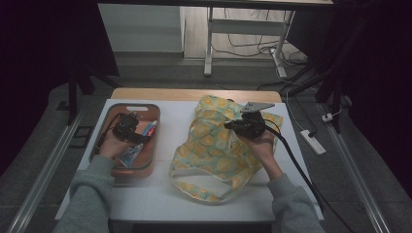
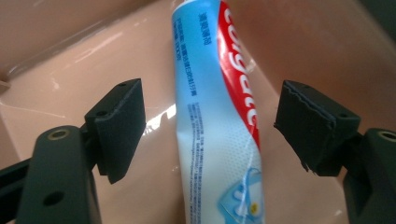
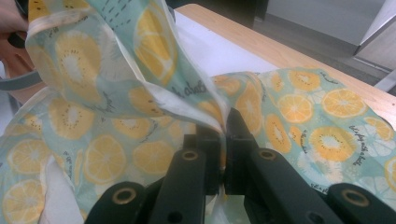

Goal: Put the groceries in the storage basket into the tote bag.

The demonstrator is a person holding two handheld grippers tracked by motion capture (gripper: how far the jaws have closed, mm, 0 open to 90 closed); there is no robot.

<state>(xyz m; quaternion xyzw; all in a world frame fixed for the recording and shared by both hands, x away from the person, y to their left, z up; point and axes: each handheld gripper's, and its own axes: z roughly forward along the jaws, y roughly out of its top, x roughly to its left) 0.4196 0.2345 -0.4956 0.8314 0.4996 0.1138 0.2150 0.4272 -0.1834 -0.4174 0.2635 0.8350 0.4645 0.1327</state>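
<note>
A blue, white and red toothpaste tube (image 2: 215, 116) lies in a pink tray (image 1: 115, 172) at the table's left. My left gripper (image 2: 210, 123) hangs low over it, jaws wide open on either side of the tube, pads clear of it. In the high view that left gripper (image 1: 130, 130) sits inside the tray. A light green cloth bag with orange-slice print (image 1: 214, 150) lies in the middle of the table. My right gripper (image 3: 225, 133) is shut on an upper edge of the bag (image 3: 140, 70) and holds it lifted; in the high view that right gripper (image 1: 232, 125) is over the bag.
The white table top (image 1: 165, 194) has a wooden strip (image 1: 194, 93) along its far edge. A clear-wrapped packet (image 1: 131, 156) lies in the tray too. A black cable (image 1: 296, 165) trails from the right gripper across the right side of the table.
</note>
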